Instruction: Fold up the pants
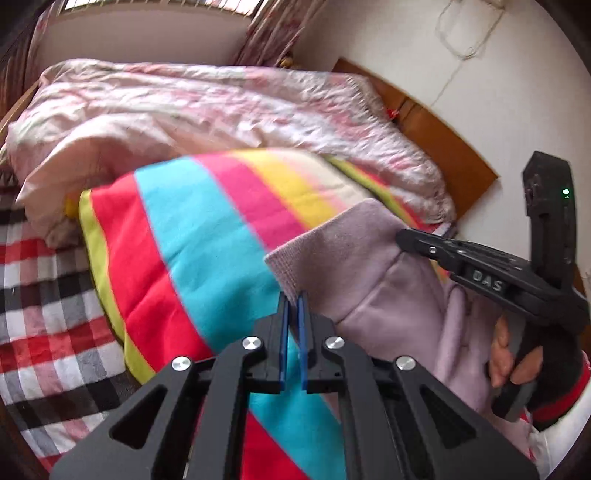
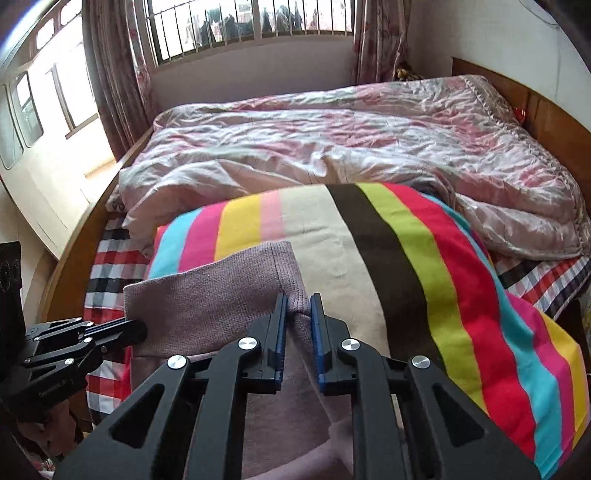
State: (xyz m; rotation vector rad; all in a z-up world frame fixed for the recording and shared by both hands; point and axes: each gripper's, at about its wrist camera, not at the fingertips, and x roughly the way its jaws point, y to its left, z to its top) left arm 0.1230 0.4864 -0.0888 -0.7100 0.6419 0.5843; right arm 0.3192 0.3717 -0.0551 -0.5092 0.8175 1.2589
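Lilac pants (image 1: 369, 258) (image 2: 221, 288) with a ribbed band lie on a rainbow-striped blanket (image 1: 184, 240) (image 2: 406, 258) on the bed. My left gripper (image 1: 294, 295) is shut, its blue pads pinching the left edge of the ribbed band; in the right wrist view the same gripper (image 2: 142, 326) shows at that edge. My right gripper (image 2: 299, 299) is shut on a bunched fold of the band's right side. Seen from the left wrist, this gripper (image 1: 400, 236) meets the fabric's right edge, held by a hand (image 1: 506, 354).
A crumpled pink quilt (image 1: 221, 103) (image 2: 332, 140) fills the far half of the bed. A red-and-black checked sheet (image 1: 44, 295) shows at the left. A wooden headboard (image 1: 436, 133) and white wall are at the right, a barred window (image 2: 240, 22) beyond.
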